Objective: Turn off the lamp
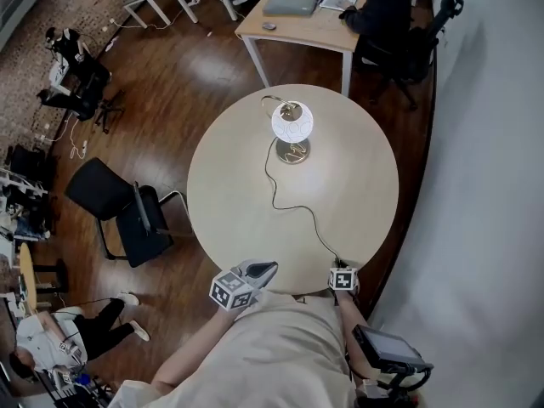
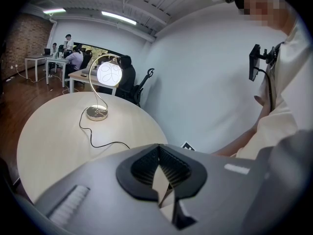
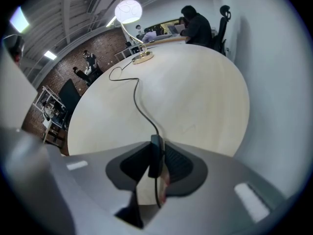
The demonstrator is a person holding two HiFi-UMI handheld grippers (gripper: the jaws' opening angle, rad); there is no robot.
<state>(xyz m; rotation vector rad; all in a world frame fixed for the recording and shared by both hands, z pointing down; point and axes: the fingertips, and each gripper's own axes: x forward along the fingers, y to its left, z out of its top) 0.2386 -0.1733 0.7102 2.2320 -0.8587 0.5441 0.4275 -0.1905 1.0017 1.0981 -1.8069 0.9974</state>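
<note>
The lamp, its white globe shade lit, stands on a brass base at the far side of the round table. Its black cord runs to the near edge. There my right gripper is shut on the cord's inline switch, which stands upright between the pads. In the right gripper view the lamp glows at the top. My left gripper hovers at the near edge, left of the right one, shut with nothing in it. The left gripper view shows the lit lamp and cord beyond its jaws.
A black chair stands left of the table. A white wall runs close along the right. Behind the table is a wooden desk with a seated person. More people sit at lower left.
</note>
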